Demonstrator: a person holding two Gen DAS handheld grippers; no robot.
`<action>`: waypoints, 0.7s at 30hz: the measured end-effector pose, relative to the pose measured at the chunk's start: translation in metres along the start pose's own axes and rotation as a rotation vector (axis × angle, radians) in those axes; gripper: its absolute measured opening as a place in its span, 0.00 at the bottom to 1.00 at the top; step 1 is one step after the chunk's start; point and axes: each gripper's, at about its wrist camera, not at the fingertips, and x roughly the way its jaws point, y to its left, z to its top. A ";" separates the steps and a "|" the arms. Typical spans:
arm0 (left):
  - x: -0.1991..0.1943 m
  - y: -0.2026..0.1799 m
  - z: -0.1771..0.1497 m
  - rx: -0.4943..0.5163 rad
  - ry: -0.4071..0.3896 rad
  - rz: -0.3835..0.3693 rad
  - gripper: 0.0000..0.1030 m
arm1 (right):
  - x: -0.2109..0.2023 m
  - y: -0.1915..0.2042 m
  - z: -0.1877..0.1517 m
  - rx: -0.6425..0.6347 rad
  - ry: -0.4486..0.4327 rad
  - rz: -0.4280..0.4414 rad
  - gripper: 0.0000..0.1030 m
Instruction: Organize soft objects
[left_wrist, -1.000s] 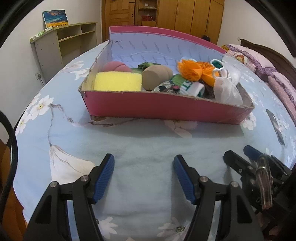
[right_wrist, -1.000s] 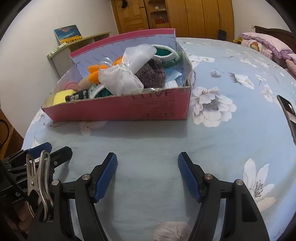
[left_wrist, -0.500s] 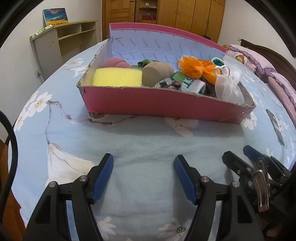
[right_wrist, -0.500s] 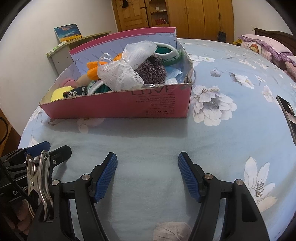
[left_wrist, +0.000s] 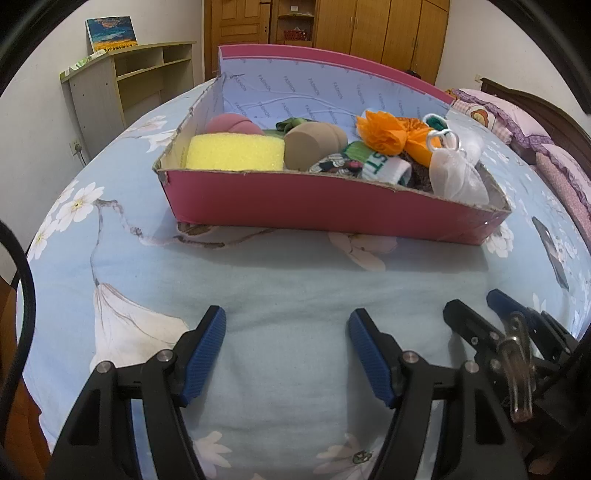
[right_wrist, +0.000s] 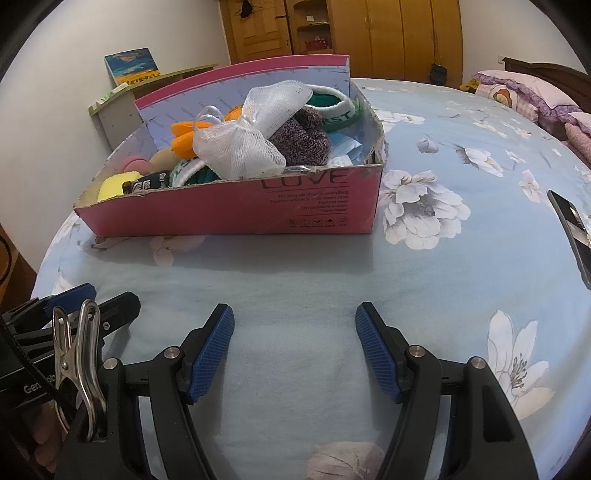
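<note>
A pink cardboard box (left_wrist: 332, 206) is sitting on the bed, its lid standing upright behind. Lying packed inside are a yellow sponge (left_wrist: 234, 152), a pink sponge (left_wrist: 232, 124), a tan sponge (left_wrist: 314, 147), orange cloth (left_wrist: 391, 134), a white mesh puff (right_wrist: 240, 147), a purple knit piece (right_wrist: 304, 140) and green-and-white socks (right_wrist: 332, 107).

Pink box (left_wrist: 295, 201), yellow sponge (left_wrist: 234, 152), blue floral bedsheet (left_wrist: 288, 295).

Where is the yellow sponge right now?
The yellow sponge sits in the left end of the pink box, in front of a pink ball and beside a tan one.
</note>
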 end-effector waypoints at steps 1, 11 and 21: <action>0.000 0.000 0.000 0.000 0.000 0.000 0.71 | 0.000 0.001 0.000 0.000 -0.001 -0.001 0.68; 0.001 -0.001 -0.004 -0.003 -0.007 0.001 0.74 | 0.001 0.002 -0.001 -0.002 0.001 -0.011 0.69; 0.001 -0.005 -0.010 0.008 -0.027 0.013 0.77 | 0.002 0.006 -0.001 -0.011 -0.004 -0.029 0.69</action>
